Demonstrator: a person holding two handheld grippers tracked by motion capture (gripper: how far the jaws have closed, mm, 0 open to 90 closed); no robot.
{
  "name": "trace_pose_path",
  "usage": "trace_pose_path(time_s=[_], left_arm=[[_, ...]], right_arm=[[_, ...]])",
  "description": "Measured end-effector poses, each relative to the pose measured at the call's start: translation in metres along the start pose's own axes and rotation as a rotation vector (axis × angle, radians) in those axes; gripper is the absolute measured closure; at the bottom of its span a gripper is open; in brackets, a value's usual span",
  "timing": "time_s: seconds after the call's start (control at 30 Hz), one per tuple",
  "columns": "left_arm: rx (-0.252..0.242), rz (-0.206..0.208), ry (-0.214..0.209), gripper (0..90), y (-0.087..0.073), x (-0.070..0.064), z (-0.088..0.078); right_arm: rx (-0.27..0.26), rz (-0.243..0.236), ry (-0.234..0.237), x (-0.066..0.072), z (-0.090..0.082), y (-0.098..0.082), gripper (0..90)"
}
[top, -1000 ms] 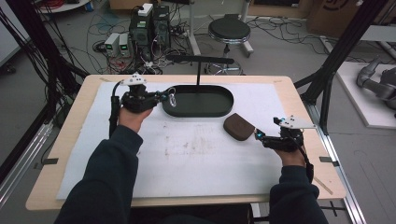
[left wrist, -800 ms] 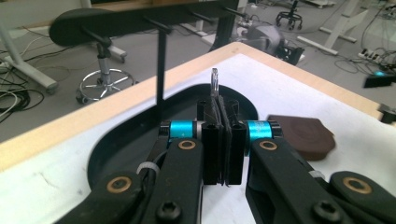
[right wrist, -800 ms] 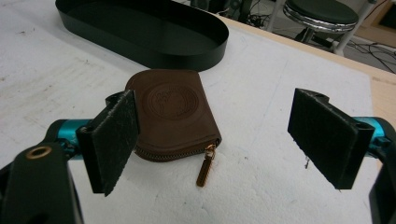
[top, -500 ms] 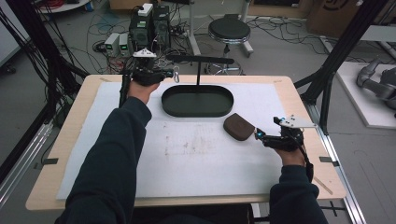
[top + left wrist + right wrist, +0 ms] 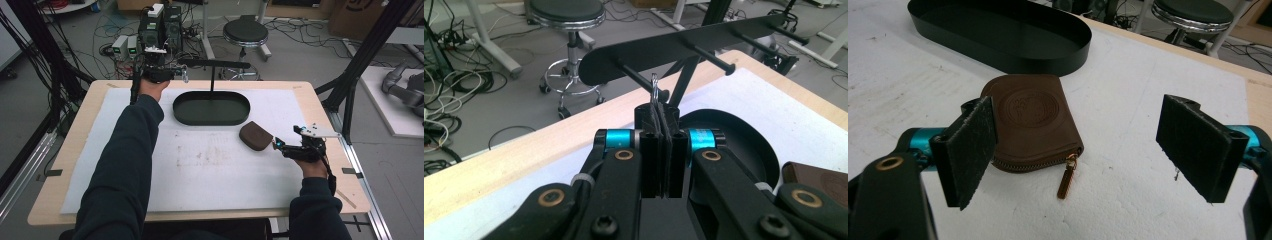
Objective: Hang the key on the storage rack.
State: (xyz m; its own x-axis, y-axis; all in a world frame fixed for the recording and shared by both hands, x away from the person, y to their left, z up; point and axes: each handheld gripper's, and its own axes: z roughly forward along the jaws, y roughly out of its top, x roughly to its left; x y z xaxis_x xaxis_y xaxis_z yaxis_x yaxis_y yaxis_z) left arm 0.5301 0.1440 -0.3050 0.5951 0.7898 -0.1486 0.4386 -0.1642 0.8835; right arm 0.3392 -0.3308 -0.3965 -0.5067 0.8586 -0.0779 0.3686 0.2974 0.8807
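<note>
A round black stool [image 5: 245, 31] stands on the floor beyond the table's [image 5: 320, 107] 12 o'clock edge. Stacked electronic boxes [image 5: 160, 22] sit at 11 o'clock among loose cables [image 5: 75, 37]. A black frame post [image 5: 367, 47] rises at 2 o'clock.

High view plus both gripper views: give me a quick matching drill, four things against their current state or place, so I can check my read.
Things:
1. left claw
2. right claw
3. brown zip pouch
4. black oval tray

States:
A. lies flat on the white mat, zipper pull toward the camera
B. open, jaws wide apart
C. empty, at the foot of the peg rack
D. shut on a small metal ring, raised by a rack peg

Pairs: 1-D, 2-B, 3-A, 4-C
</note>
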Motion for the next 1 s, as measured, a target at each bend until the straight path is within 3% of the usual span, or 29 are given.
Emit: trace_pose_path(time_s=[0.07, 0.23, 0.27, 0.3, 0.37, 0.4, 0.47, 0.63, 0.73, 0.87, 1.0], left_arm=[[0.011, 0.003, 0.011, 88.1, 0.0, -0.001, 0.003], [0.044, -0.026, 0.09, 86.6, -0.001, -0.001, 0.012], [0.057, -0.028, 0.111, 80.9, -0.003, 0.0, 0.013], [0.056, -0.03, 0.117, 80.9, -0.004, 0.0, 0.012], [0.044, -0.025, 0.125, 71.2, -0.009, -0.001, 0.009], [0.037, -0.023, 0.132, 71.2, -0.012, -0.001, 0.006], [0.009, -0.01, 0.142, 57.1, -0.02, -0.002, -0.001], [-0.127, -0.013, 0.084, 39.8, -0.044, -0.007, -0.032], [-0.139, -0.009, 0.047, 24.4, -0.056, -0.011, -0.048], [-0.182, 0.004, 0.043, 22.8, -0.072, -0.017, -0.077], [-0.223, 0.029, 0.024, 22.7, -0.083, -0.023, -0.093]], right_arm=[[0.0, -0.002, 0.001, 0.0, 0.0, 0.0, 16.8], [0.001, -0.006, 0.003, 0.001, 0.001, 0.0, 16.9], [0.004, -0.007, 0.004, 0.002, 0.001, 0.0, 16.9], [0.004, -0.007, 0.004, 0.002, 0.001, 0.0, 16.9], [0.004, -0.005, 0.005, 0.002, 0.0, 0.0, 16.8], [0.004, -0.005, 0.005, 0.002, 0.0, 0.0, 16.8], [0.005, -0.006, 0.007, 0.002, 0.001, 0.0, 16.9], [0.005, -0.025, 0.017, 0.005, 0.004, 0.002, 16.8], [0.011, -0.038, 0.022, 0.008, 0.006, 0.004, 16.8], [0.013, -0.055, 0.031, 0.013, 0.008, 0.007, 16.8], [0.012, -0.057, 0.029, 0.016, 0.009, 0.009, 16.8]])
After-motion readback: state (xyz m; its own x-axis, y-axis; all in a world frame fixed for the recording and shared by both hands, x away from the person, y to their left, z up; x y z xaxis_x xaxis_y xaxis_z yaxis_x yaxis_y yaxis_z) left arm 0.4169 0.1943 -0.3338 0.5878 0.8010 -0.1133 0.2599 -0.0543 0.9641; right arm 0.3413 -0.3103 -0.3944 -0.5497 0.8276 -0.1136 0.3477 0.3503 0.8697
